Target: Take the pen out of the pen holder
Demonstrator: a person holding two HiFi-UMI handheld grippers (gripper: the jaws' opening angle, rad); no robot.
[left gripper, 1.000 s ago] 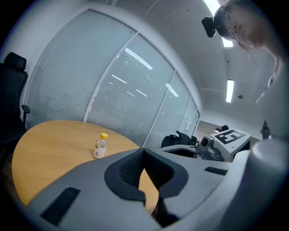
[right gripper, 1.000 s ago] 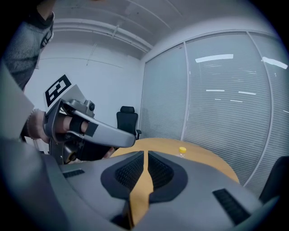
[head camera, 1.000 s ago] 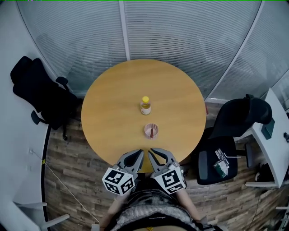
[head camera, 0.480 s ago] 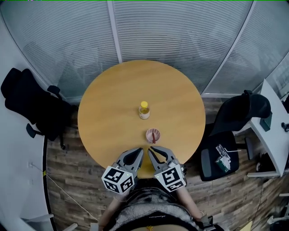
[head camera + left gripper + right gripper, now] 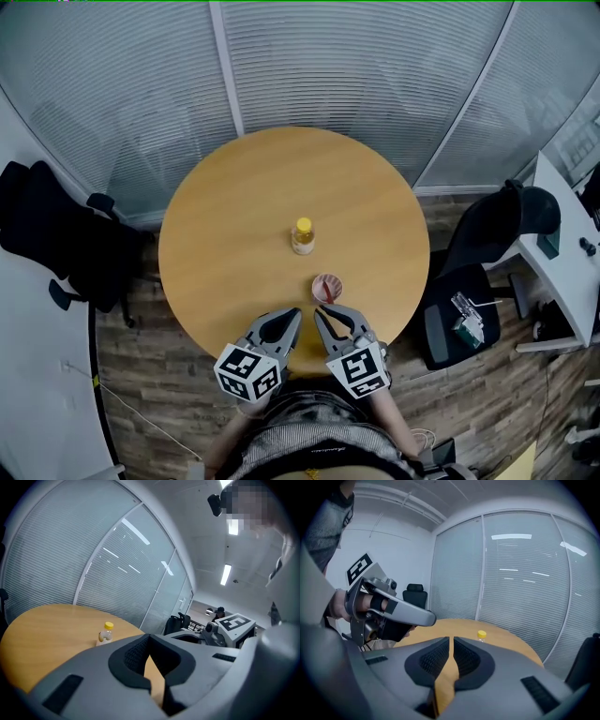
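Task not yet begun: the pen (image 5: 327, 284) stands in the pink pen holder (image 5: 326, 289), near the table's (image 5: 225, 244) front edge. The left hand-held gripper (image 5: 289, 319) and right hand-held gripper (image 5: 323, 317) hover just short of it, jaws closed on nothing. Approach, grasp and lift all remain.
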